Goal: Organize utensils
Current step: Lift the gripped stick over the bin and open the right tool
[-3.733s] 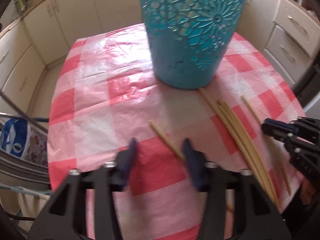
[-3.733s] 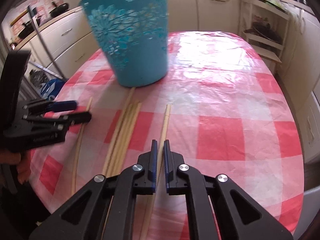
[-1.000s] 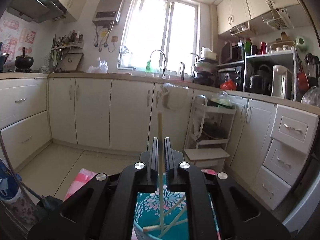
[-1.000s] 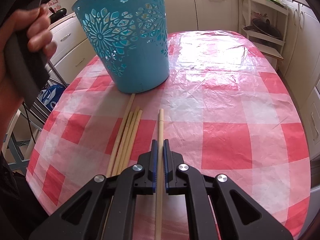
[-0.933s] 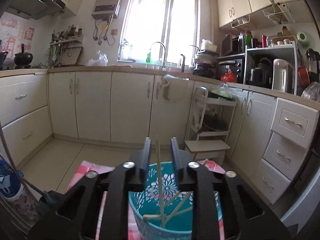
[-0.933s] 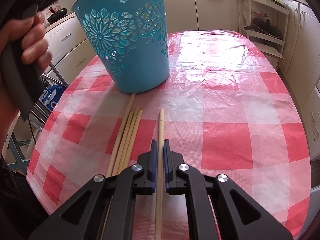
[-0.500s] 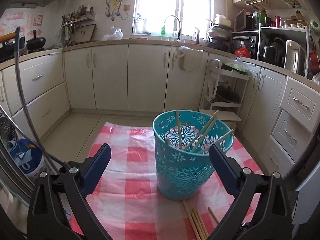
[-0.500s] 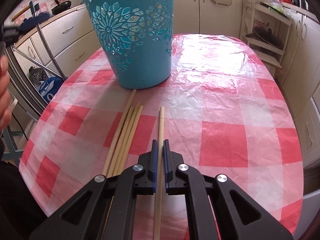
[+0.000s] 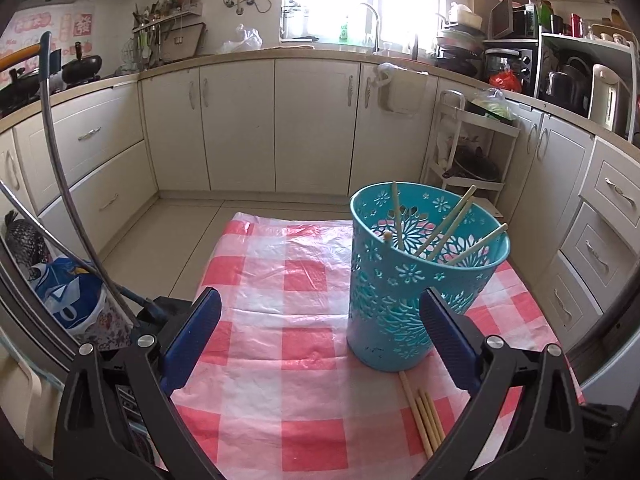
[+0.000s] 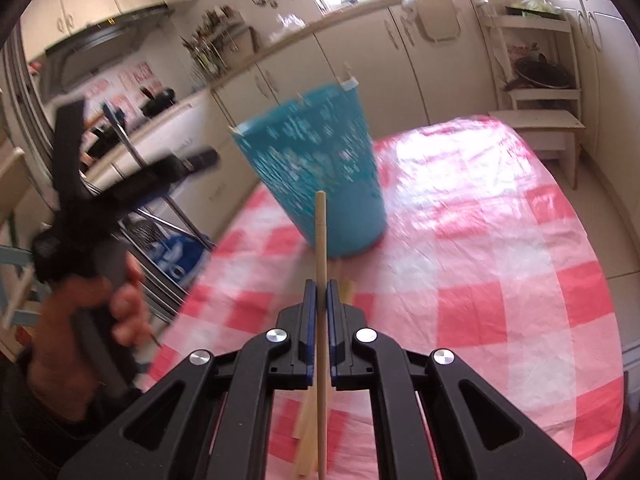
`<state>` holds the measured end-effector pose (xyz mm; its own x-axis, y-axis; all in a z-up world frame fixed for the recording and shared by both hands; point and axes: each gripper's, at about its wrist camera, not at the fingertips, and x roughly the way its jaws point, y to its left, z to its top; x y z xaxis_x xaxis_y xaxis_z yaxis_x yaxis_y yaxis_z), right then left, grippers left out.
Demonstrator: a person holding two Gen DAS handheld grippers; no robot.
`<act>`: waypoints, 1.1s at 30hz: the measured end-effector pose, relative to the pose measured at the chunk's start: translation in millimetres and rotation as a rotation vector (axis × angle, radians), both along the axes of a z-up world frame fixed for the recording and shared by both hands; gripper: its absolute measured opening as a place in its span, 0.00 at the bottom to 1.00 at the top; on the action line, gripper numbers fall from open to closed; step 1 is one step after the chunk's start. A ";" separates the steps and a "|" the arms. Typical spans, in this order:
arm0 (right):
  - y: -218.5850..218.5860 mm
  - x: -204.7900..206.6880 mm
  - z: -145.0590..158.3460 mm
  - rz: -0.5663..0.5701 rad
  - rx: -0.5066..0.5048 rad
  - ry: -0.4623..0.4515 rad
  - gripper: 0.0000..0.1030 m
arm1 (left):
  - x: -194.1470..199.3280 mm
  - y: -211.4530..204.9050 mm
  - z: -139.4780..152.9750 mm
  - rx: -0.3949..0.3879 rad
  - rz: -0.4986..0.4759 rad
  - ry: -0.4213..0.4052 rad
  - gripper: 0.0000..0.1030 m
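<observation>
Chopstick (image 10: 320, 240) now lifted off table in right gripper (image 10: 319, 296).

Teal basket (image 10: 316, 184) motion-blurred, loose chopsticks (image 10: 306, 436) mostly hidden behind right gripper (image 10: 319, 300), table (image 9: 280, 344) edges cropped

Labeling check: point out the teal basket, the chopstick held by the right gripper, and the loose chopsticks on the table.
teal basket (image 9: 394, 300), left wrist view, front wall.
held chopstick (image 10: 320, 236), right wrist view, shaft above pads.
loose chopsticks (image 9: 428, 420), left wrist view, mid-bundle.
</observation>
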<state>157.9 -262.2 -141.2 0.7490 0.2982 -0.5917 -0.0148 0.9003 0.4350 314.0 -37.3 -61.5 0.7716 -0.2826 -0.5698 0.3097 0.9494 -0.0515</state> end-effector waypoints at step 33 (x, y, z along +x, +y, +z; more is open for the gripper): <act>2.3 137.2 146.7 -0.096 -0.203 -0.217 0.06 | 27.7 32.8 -13.0 -0.106 0.089 0.163 0.92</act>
